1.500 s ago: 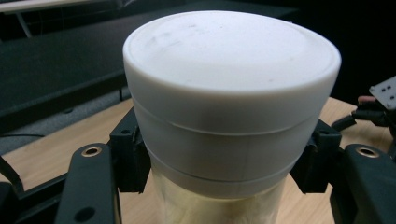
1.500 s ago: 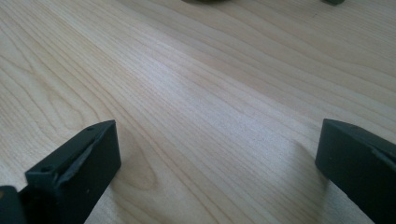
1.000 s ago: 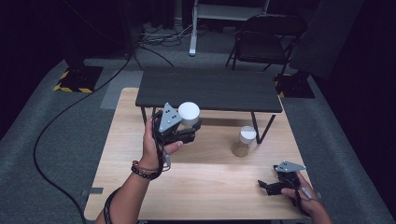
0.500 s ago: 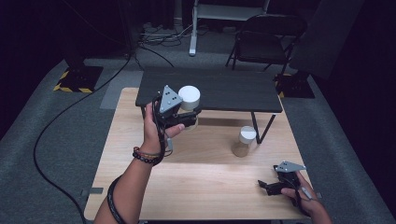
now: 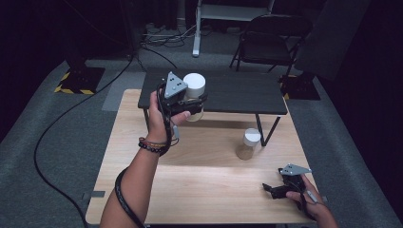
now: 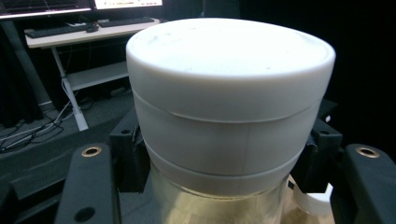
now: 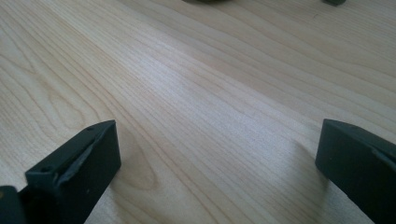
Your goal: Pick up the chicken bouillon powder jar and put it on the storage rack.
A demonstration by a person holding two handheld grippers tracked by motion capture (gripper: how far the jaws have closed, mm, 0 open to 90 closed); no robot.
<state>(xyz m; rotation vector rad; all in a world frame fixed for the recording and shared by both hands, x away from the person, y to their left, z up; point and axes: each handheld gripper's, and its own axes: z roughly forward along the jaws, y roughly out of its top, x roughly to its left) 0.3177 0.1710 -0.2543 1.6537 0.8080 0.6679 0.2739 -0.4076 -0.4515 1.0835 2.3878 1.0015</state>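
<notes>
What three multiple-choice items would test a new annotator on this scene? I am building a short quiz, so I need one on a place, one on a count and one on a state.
1. Where does the second jar stand?
A. On the wooden table, near the raised dark shelf
B. On top of the dark shelf
C. On the grey floor

2. How many white-lidded jars are in the high view?
A. One
B. Two
C. Three

3. How do the jaws of the right gripper stand?
A. Shut on a jar
B. Shut on nothing
C. Open, with bare wood between them

Answers:
1 A: it stands on the wood beside a shelf leg.
2 B: one stands on the table, and the held jar is clamped in the left gripper.
3 C: the right gripper view shows the two jaws wide apart over the tabletop.
</notes>
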